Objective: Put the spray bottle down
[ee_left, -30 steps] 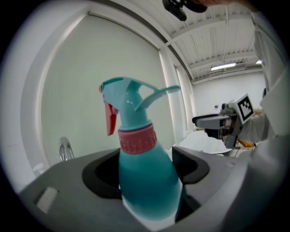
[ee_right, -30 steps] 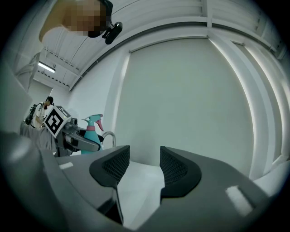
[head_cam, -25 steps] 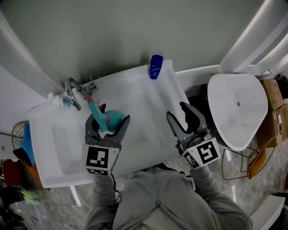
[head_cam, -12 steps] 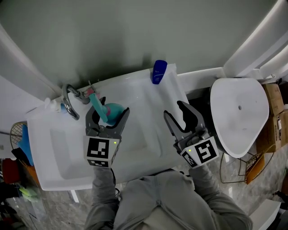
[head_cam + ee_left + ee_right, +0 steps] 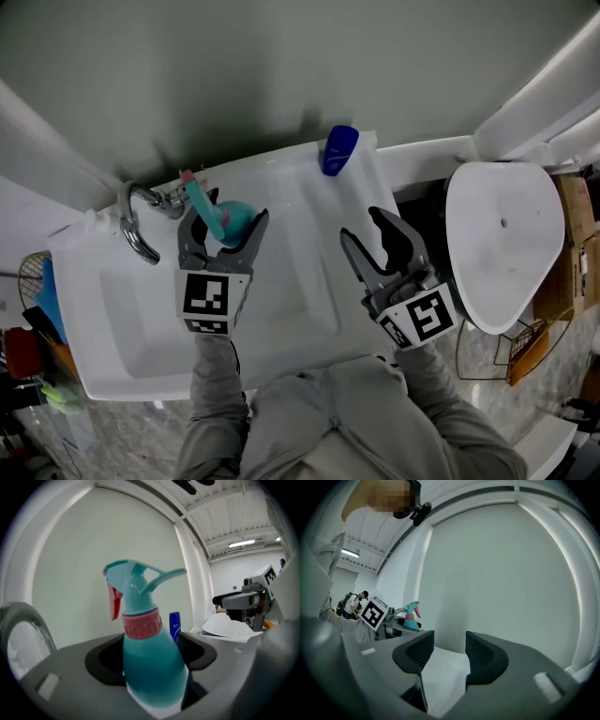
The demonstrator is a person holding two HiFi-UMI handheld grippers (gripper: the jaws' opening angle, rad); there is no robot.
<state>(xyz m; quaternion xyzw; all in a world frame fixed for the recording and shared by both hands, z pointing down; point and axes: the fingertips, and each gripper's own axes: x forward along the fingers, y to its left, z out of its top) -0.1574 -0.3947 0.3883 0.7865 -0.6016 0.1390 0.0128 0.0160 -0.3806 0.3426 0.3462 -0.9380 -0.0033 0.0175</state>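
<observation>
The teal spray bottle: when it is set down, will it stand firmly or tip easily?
Probably tips easily: the spray bottle is tall, its trigger head overhanging a narrow neck. The body looks like smooth plastic, so it may slip in the left gripper.

White sink top (image 5: 300, 239), blue bottle (image 5: 338, 150) at back edge
</observation>
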